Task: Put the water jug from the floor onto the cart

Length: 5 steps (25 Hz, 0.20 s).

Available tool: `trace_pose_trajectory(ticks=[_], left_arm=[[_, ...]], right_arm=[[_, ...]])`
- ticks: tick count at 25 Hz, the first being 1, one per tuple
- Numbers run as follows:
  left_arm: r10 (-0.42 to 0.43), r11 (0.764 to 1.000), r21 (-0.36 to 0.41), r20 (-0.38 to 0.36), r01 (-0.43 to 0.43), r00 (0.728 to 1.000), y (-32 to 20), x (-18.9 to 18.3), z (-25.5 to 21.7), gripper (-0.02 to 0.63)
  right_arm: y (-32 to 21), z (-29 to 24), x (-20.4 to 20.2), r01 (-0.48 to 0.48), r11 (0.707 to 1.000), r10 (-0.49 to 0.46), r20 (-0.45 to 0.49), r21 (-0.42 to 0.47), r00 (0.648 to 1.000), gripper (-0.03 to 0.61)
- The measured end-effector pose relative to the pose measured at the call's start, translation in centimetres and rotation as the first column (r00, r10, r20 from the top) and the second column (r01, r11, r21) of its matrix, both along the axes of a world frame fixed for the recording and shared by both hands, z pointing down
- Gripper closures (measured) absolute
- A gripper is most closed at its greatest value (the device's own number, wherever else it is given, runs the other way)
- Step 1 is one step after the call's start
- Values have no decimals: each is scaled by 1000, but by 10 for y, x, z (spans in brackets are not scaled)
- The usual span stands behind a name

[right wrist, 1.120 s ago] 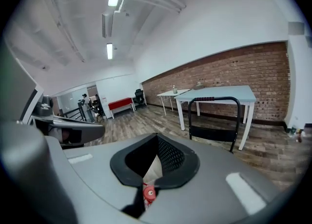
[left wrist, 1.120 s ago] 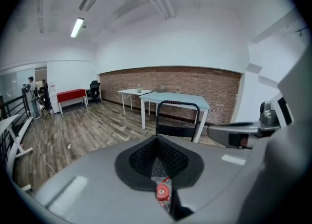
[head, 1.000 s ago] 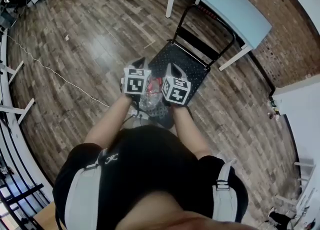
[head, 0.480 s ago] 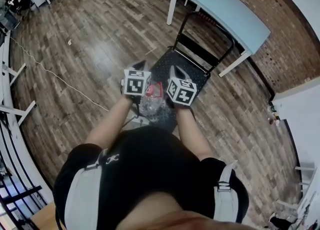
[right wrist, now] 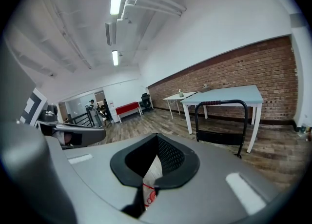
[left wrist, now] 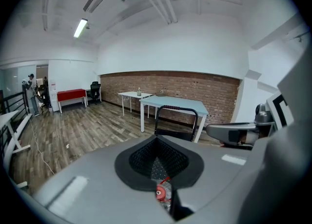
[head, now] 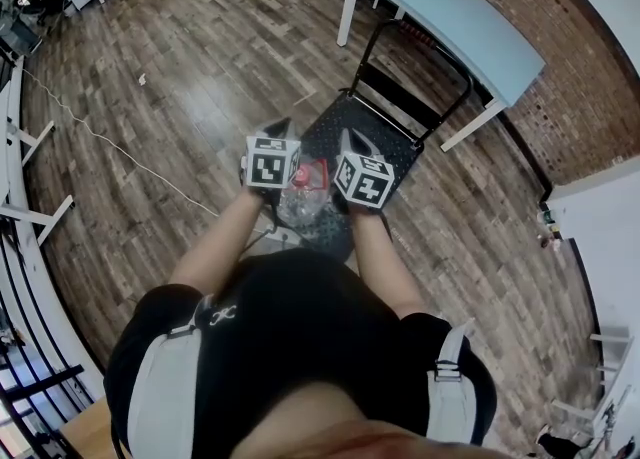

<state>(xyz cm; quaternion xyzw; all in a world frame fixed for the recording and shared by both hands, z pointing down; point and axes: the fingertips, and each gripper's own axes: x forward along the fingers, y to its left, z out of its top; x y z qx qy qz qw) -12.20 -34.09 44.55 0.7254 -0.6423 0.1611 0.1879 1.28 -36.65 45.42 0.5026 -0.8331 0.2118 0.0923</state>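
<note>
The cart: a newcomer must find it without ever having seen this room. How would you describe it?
Along the red-brick wall stands a pale blue table with white legs. Just in front of it, on the wooden floor, sits the black flat-deck cart; unlike the table, it is low and dark, with a looped tube handle.

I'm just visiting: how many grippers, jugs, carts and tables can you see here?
Grippers: 2, the left gripper and the right gripper
Jugs: 1, the water jug
Carts: 1, the black cart
Tables: 2, the blue table and the white table
Total: 6
</note>
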Motion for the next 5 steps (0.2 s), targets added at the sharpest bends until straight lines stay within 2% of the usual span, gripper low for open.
trace_pose_trajectory(ticks=[5], left_arm=[[7,1000,14,8,-7,1000,2,1,-1,614]], right_arm=[[-1,3,-1,-2,1000,2,-2,-1,1000,566]])
